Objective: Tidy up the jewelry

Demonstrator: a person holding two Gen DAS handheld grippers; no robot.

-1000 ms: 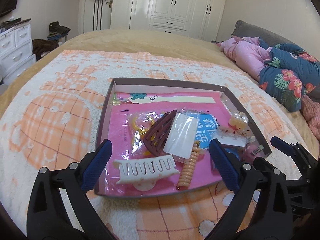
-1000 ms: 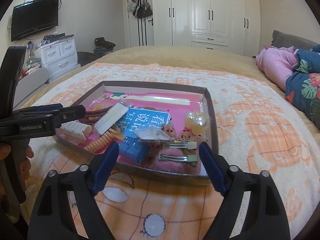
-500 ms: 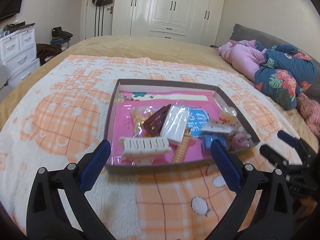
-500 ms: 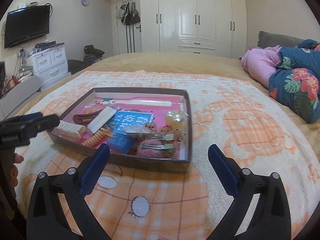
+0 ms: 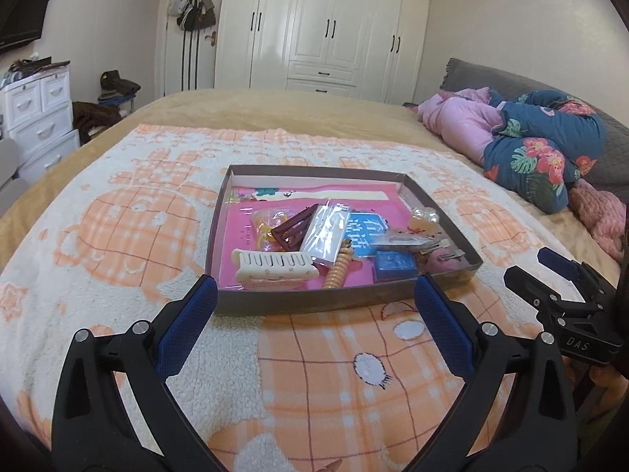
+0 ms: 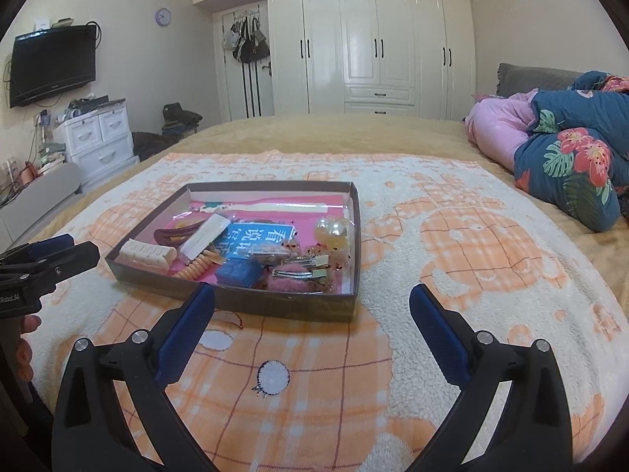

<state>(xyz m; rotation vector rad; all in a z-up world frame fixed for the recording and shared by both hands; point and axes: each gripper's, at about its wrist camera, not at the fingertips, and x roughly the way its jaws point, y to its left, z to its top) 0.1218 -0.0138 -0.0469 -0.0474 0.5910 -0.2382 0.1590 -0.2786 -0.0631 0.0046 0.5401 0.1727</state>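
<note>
Jewelry tray [image 5: 220, 212] on blanket, just beyond both spread, empty hand-held grippers, left [image 5: 314, 291], right [image 6: 312, 299]

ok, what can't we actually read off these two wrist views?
- Tray floor: both views, covered by piled clips and bags.
- Yellow item in the clear bag: left wrist, wrinkled plastic blurs it.
- Pink fluffy piece: right wrist, metal hair clips overlap it.
- Right gripper: left wrist, frame edge cuts it.

The blanket [image 5: 118, 244] looks fleecy and matt. The tray [image 6: 283, 306] seems dull cardboard. The claw clip [image 5: 275, 269] is glossy plastic, the hair clips [image 6: 298, 274] shiny metal, the wardrobe [image 6: 377, 39] gloss-lacquered.
</note>
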